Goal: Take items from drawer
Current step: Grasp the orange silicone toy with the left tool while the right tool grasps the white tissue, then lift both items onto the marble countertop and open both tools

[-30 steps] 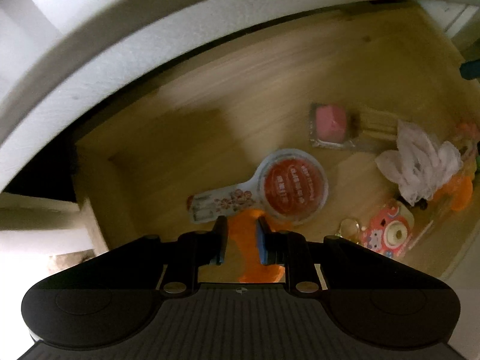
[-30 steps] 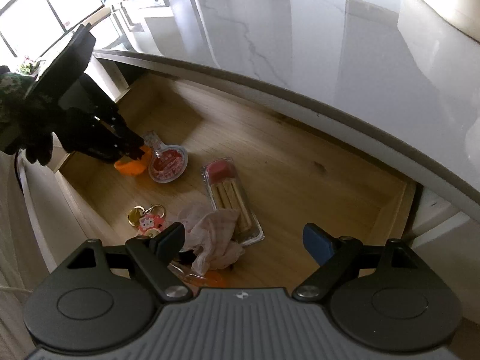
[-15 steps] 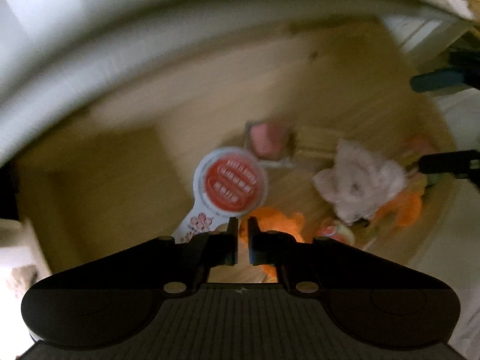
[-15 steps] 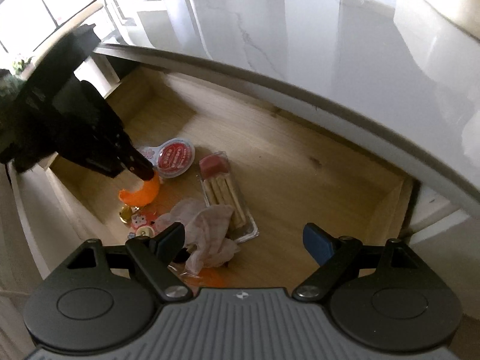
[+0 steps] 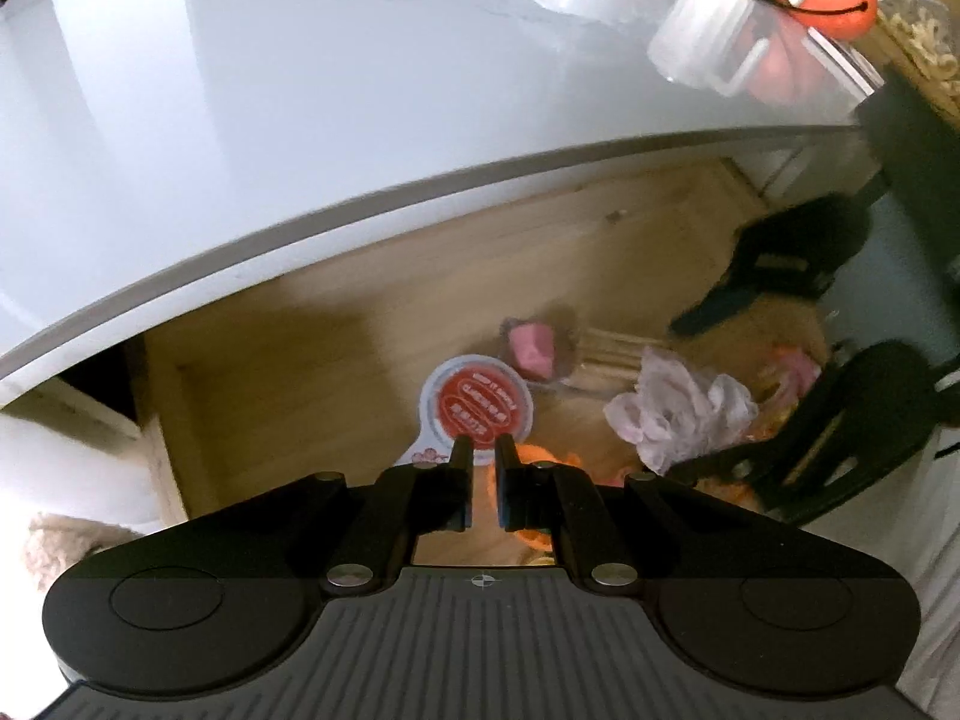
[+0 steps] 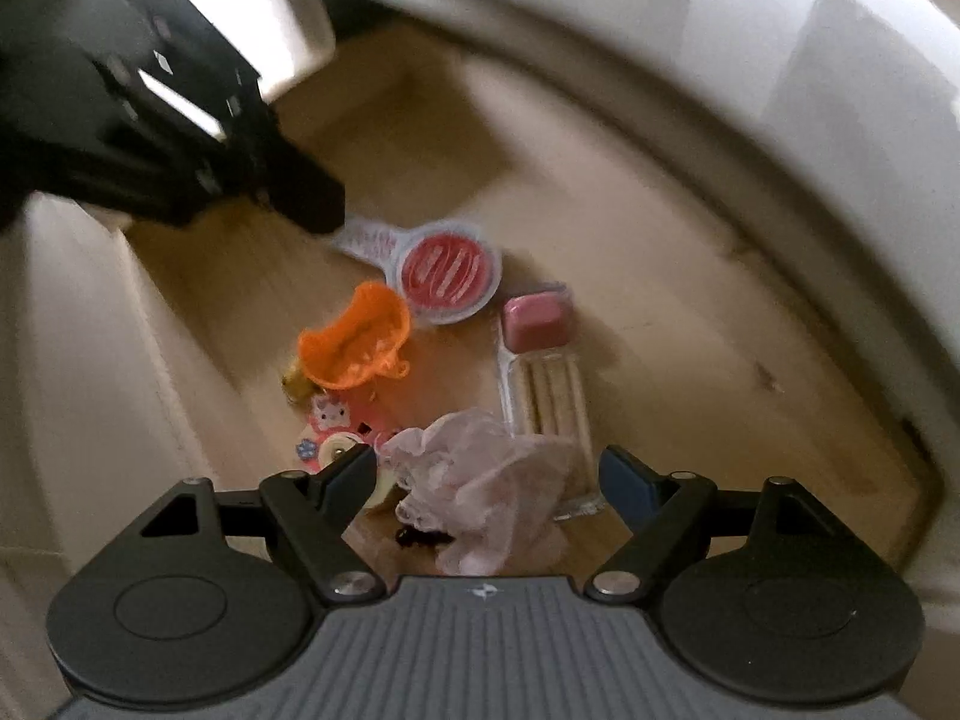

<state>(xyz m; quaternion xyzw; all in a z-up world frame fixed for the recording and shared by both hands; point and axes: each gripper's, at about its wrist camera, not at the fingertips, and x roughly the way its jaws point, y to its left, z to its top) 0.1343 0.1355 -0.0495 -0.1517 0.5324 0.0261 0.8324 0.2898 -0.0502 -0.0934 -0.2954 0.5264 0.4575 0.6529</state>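
Jaws: left gripper nearly closed, empty; right gripper wide over cloth in drawer.

The round red foil lid of the small white-rimmed sauce cup on the wooden drawer floor carries several lines of white print, but the letters are too small and blurred to read in either wrist view. Its white pull tab bears a pink floral pattern, with no legible words. The pink keychain charm shows a white cartoon cat face and no text, and nothing else in the drawer carries a readable label, brand or number.
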